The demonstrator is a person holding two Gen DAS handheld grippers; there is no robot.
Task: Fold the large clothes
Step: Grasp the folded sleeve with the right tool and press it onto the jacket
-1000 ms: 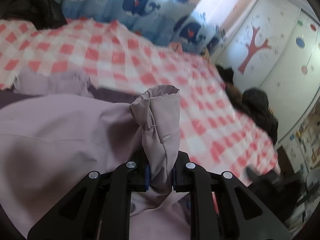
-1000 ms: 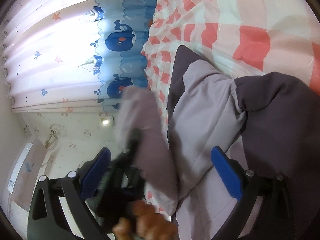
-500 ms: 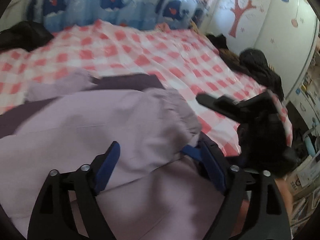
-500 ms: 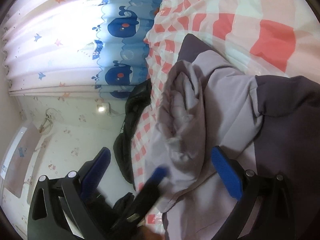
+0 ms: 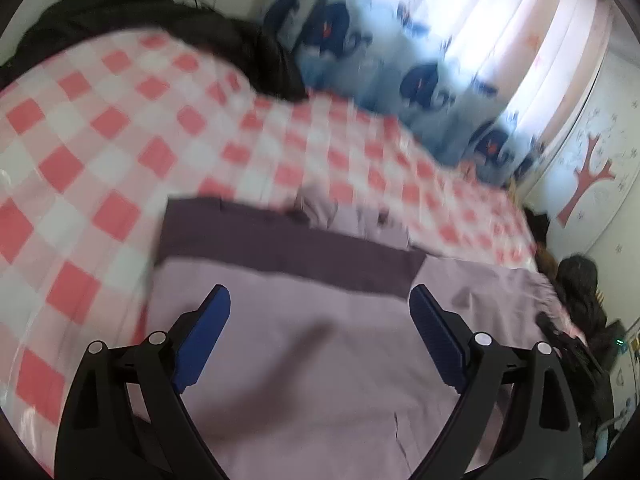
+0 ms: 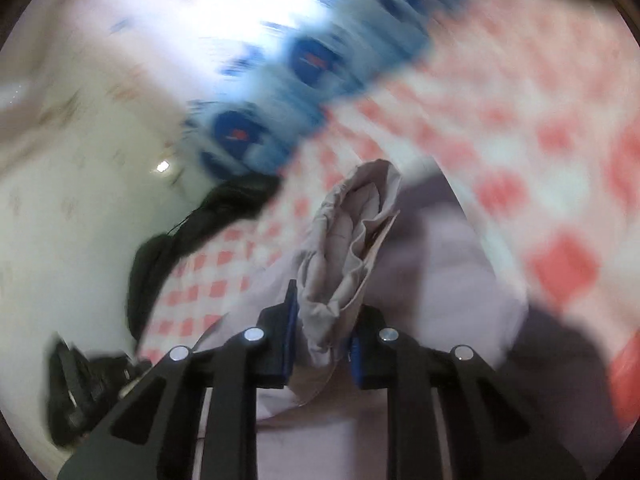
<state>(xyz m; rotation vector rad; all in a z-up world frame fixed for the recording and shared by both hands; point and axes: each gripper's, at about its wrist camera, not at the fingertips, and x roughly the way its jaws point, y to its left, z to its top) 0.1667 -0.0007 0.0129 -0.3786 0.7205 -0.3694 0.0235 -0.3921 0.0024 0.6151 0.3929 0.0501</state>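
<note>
Sleeve-folding step. Right gripper (image 6: 322, 330) closing on bunched lilac cuff (image 6: 352, 248); left gripper (image 5: 320, 336) opening, empty. Next move probably needs cuff carried across jacket (image 5: 320, 380).

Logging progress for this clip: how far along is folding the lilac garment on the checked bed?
Early to midway. Done: the lilac garment lies spread fairly flat on the checked bedcover, its dark band showing. In hand: the right gripper is closing its jaws on a bunched sleeve cuff; the left gripper is opening above the cloth, holding nothing. Left: laying that sleeve over and folding the body; no compact fold shows.
</note>
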